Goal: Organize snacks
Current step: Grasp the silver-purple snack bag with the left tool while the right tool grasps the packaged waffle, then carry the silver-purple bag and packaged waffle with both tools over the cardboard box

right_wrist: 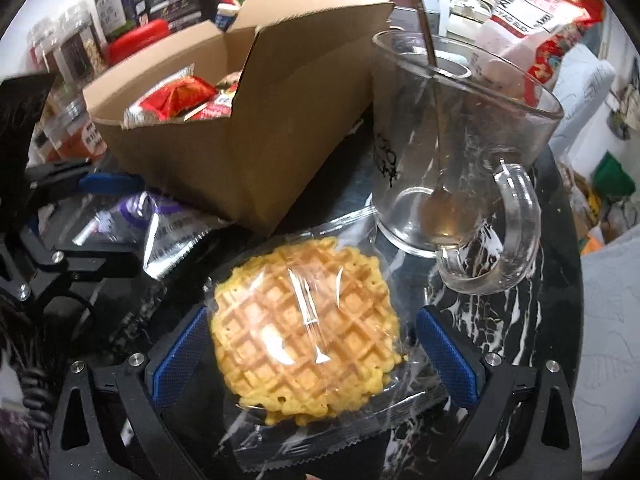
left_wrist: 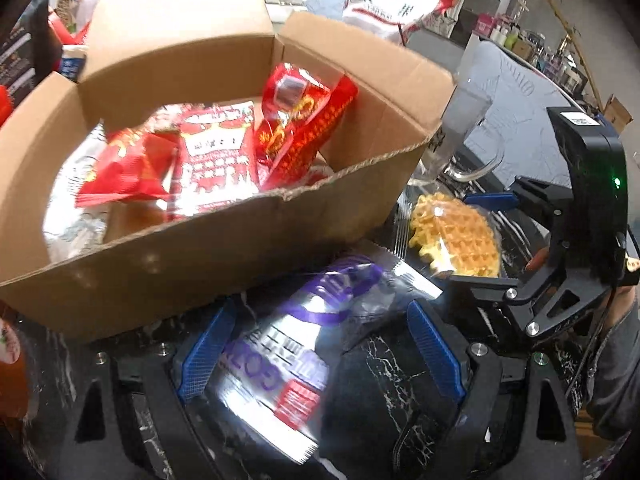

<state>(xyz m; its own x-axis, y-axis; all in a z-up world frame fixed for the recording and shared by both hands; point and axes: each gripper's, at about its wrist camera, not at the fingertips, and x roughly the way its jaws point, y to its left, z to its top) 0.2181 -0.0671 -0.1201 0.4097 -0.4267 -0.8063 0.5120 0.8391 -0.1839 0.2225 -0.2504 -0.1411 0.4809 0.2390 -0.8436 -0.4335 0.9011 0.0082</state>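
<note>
A silver and purple snack packet (left_wrist: 288, 352) lies on the black marble table (right_wrist: 500, 320) against the front of a cardboard box (left_wrist: 240, 248). My left gripper (left_wrist: 322, 308) is open around the packet and its right pad stands clear of it. A waffle in clear wrap (right_wrist: 304, 320) lies flat on the table to the right of the box. My right gripper (right_wrist: 312, 312) straddles the waffle, jaws spread wide, with the right pad off the wrap. Several red snack packets (left_wrist: 216, 160) fill the box. Each gripper shows in the other's view: right gripper (left_wrist: 486, 242), left gripper (right_wrist: 104, 224).
A glass mug (right_wrist: 460, 140) with a spoon in it stands just beyond the waffle, close to the box's corner. A red and white snack bag (right_wrist: 540, 12) rises behind the mug. Jars (right_wrist: 76, 44) and dark packages crowd the far left. The box's flaps stand open.
</note>
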